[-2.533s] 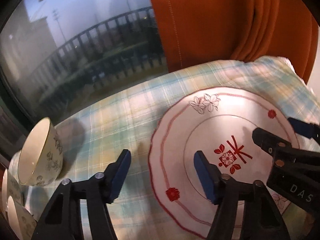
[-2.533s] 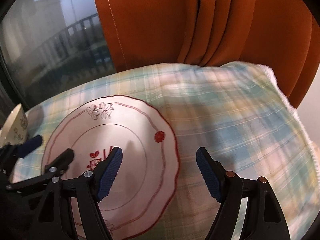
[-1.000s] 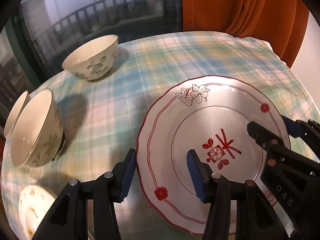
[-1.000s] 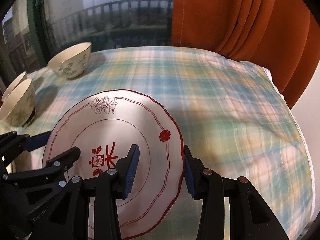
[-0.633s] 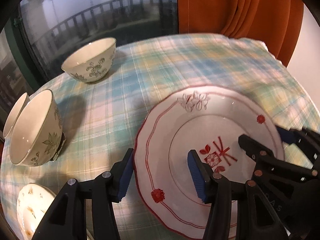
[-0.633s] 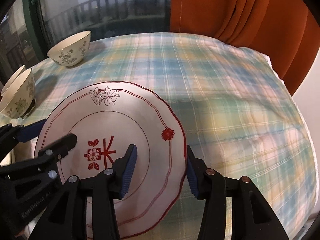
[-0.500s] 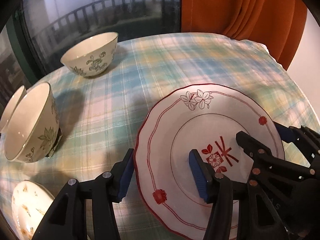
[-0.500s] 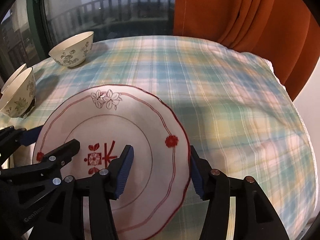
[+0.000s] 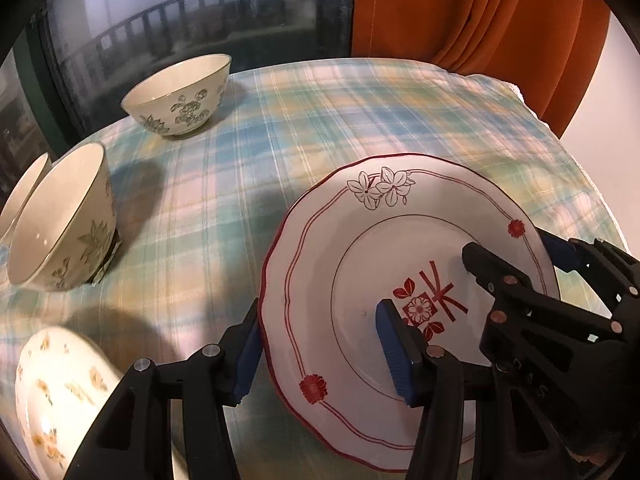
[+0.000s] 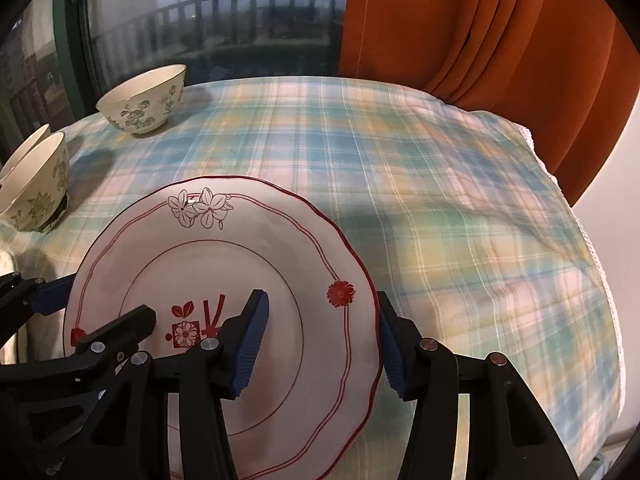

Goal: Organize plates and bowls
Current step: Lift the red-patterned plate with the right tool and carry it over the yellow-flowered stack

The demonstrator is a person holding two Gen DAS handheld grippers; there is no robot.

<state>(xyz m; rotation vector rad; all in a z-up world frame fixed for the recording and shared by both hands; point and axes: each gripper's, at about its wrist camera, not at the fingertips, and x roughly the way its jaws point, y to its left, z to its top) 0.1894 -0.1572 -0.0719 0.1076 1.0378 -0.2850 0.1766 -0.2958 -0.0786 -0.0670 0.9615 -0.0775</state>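
Note:
A white plate with red rim lines and a red flower emblem (image 9: 400,248) is held above the plaid tablecloth (image 9: 320,120), tilted slightly. My left gripper (image 9: 320,352) is shut on the plate's left edge, one finger over and one under. My right gripper (image 10: 320,344) is shut on its right edge (image 10: 352,264). Each gripper shows in the other's view. A cream floral bowl (image 9: 180,94) stands at the far left. Two nested tilted bowls (image 9: 60,220) sit nearer on the left.
A white plate with yellow flowers (image 9: 60,396) lies at the near left under my left gripper. An orange curtain (image 10: 460,32) hangs behind the table, beside a dark window with a railing (image 10: 220,20). The table's right edge (image 10: 600,280) drops off.
Both grippers closed onto the plate's edges and lifted it off the cloth, pulling back and up. The bowls and the yellow-flowered plate came into view on the left.

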